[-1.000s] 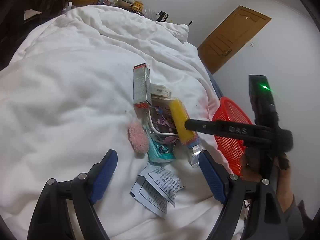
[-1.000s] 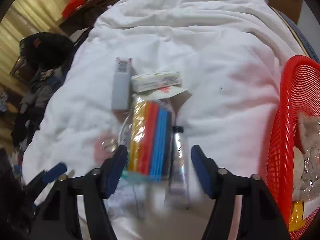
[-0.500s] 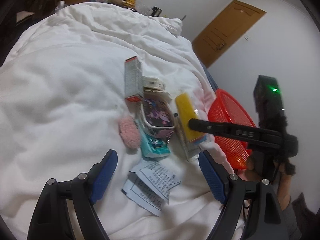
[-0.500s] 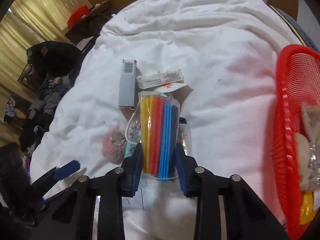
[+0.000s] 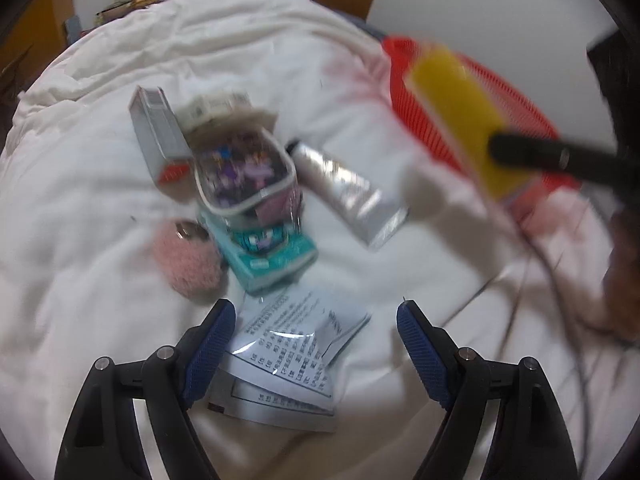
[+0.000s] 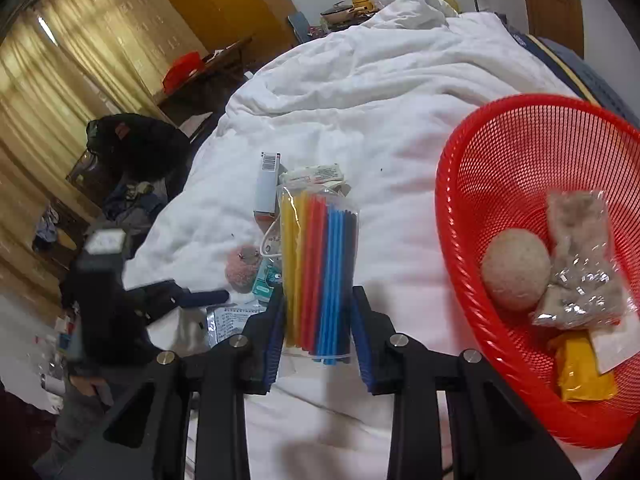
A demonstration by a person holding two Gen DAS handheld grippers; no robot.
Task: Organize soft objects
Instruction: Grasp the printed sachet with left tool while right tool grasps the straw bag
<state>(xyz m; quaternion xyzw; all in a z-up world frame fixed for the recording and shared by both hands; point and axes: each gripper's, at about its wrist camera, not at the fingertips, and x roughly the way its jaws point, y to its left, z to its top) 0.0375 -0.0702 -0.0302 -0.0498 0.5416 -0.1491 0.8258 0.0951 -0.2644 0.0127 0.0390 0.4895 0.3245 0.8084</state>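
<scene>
The right gripper is clamped on a clear pack of coloured sticks, lifted beside the red basket; the left gripper hangs with jaws apart over a printed leaflet, gripping nothing. A pale ball, a plastic bag and a yellow packet already lie in the basket. Judged about half done: a pink puff, teal box, pouch, silver tube and grey carton are left on the white duvet. The leaflet's writing is too blurred to read.

Ball, packets in basket, right of pile.
</scene>
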